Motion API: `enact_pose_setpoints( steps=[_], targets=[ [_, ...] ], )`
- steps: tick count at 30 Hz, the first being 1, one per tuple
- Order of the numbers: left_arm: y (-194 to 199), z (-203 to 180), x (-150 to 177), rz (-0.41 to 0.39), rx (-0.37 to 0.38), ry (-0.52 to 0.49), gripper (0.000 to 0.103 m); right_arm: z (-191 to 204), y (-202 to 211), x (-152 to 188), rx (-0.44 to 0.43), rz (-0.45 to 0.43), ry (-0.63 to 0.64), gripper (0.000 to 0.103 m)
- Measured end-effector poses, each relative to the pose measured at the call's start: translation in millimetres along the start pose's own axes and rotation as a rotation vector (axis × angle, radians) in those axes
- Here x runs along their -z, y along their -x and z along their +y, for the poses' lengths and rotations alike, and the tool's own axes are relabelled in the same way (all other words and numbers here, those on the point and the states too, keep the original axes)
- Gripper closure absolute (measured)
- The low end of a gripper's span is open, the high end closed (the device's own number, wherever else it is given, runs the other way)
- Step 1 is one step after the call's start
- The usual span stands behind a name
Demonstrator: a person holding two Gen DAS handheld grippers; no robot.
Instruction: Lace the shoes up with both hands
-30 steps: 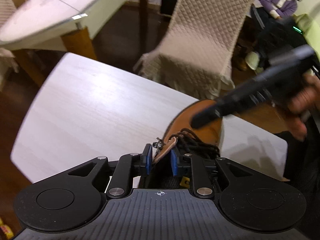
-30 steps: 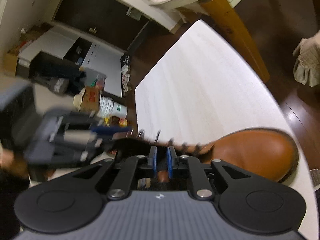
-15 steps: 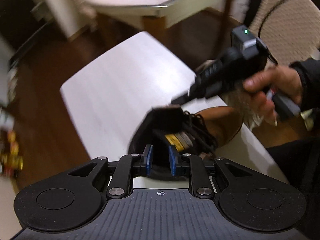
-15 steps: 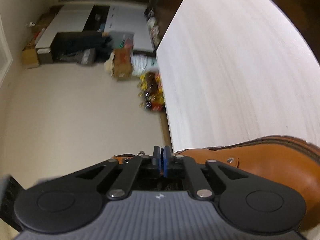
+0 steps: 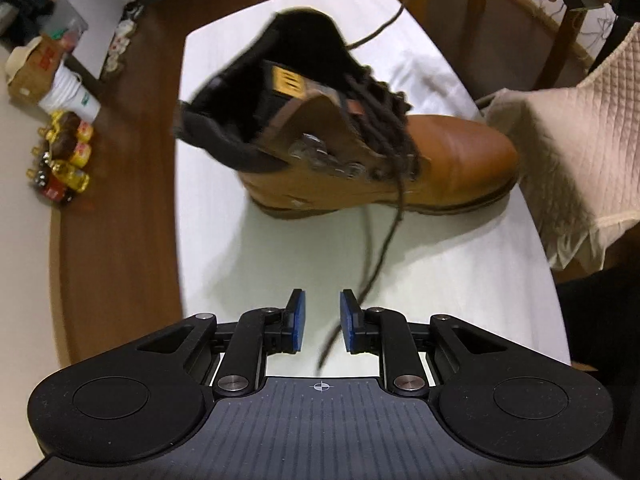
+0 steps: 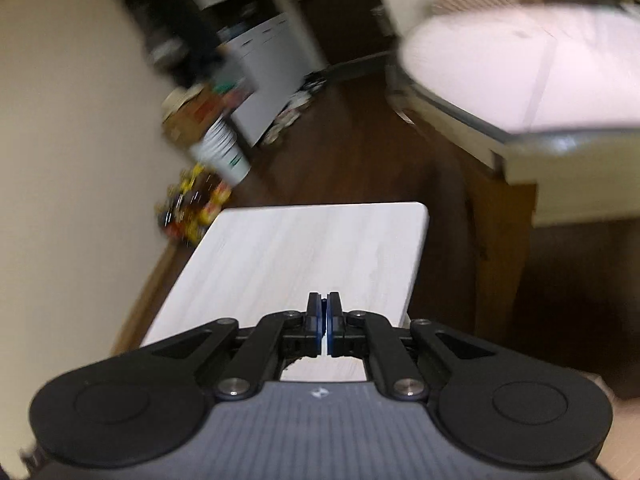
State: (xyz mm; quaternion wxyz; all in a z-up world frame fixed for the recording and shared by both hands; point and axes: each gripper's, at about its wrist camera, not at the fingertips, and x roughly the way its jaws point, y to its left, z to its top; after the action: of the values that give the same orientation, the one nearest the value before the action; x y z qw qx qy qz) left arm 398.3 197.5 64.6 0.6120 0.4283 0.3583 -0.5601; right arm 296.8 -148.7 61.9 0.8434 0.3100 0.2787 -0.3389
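- Boot (image 5: 360,136), tan leather with dark laces (image 5: 380,120), sits toward the right edge of the white table (image 5: 248,256), toe beside a quilted chair cover (image 5: 568,152).
- Bare tabletop lies open between boot and left gripper (image 5: 322,320); brown floor runs along the table's left edge.
- Left jaws have just been opening and stand apart; one loose lace strand (image 5: 384,240) hangs between the blue pads, unpinched.
- Right gripper (image 6: 324,322) hovers past the table's far corner (image 6: 416,216), its pads pressed together; whether they pinch a lace cannot be told.
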Motion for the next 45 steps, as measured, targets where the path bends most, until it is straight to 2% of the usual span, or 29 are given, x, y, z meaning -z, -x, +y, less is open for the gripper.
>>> enact_pose_setpoints(
  steps=[2,4,6,9,13,14,16,18,19,22,27,28,29,32,33,34,36,38,41,45],
  targets=[
    [-4,-4,1,-0.048,0.037,0.035,0.072,17,8,-1,0.022,0.012,0.074,0.097],
    [-8,-10,-1,-0.099,0.045,0.059,0.072,37,15,2,0.055,0.021,0.162,0.085],
    [-11,-17,-8,-0.135,0.063,0.094,0.072,58,27,9,0.069,0.008,0.249,0.084],
    [-17,-20,-16,-0.149,0.062,0.167,0.072,86,43,16,0.022,0.015,0.389,0.083],
    [-29,-20,-25,-0.137,0.033,0.284,0.073,122,34,27,-0.243,0.165,0.626,0.084],
    [-32,-20,-27,-0.126,0.019,0.307,0.078,129,30,30,-0.278,0.186,0.682,0.084],
    [-37,-23,-30,-0.098,-0.016,0.331,0.086,149,15,44,-0.387,0.230,0.911,0.084],
    [-38,-25,-31,-0.074,-0.040,0.358,0.097,162,2,53,-0.475,0.250,1.047,0.083],
    [-37,-26,-32,-0.062,-0.050,0.380,0.098,169,-6,57,-0.526,0.270,1.115,0.083],
    [-27,-29,-34,-0.045,-0.073,0.426,0.100,183,-23,70,-0.626,0.243,1.325,0.083],
    [-11,-32,-39,-0.035,-0.145,0.432,0.100,196,-38,84,-0.682,0.173,1.540,0.085],
    [-5,-32,-40,-0.050,-0.173,0.432,0.100,197,-39,86,-0.684,0.173,1.563,0.096],
    [-1,-31,-40,-0.065,-0.200,0.436,0.101,196,-39,85,-0.688,0.180,1.568,0.099],
    [0,-33,-37,-0.070,-0.244,0.450,0.101,190,-41,74,-0.664,0.214,1.516,0.100],
    [-6,-34,-34,-0.048,-0.244,0.456,0.101,182,-50,68,-0.608,0.253,1.480,0.101],
    [-12,-37,-28,-0.026,-0.234,0.470,0.101,173,-60,63,-0.543,0.297,1.438,0.101],
    [-21,-43,-20,-0.016,-0.182,0.503,0.101,154,-69,65,-0.493,0.383,1.394,0.101],
    [-25,-56,-19,-0.015,-0.121,0.491,0.101,149,-62,74,-0.511,0.418,1.401,0.101],
    [-24,-60,-21,-0.028,-0.094,0.499,0.102,153,-49,86,-0.518,0.488,1.357,0.101],
    [-23,-63,-19,-0.037,-0.069,0.511,0.101,147,-52,80,-0.544,0.680,1.119,0.101]
  ],
)
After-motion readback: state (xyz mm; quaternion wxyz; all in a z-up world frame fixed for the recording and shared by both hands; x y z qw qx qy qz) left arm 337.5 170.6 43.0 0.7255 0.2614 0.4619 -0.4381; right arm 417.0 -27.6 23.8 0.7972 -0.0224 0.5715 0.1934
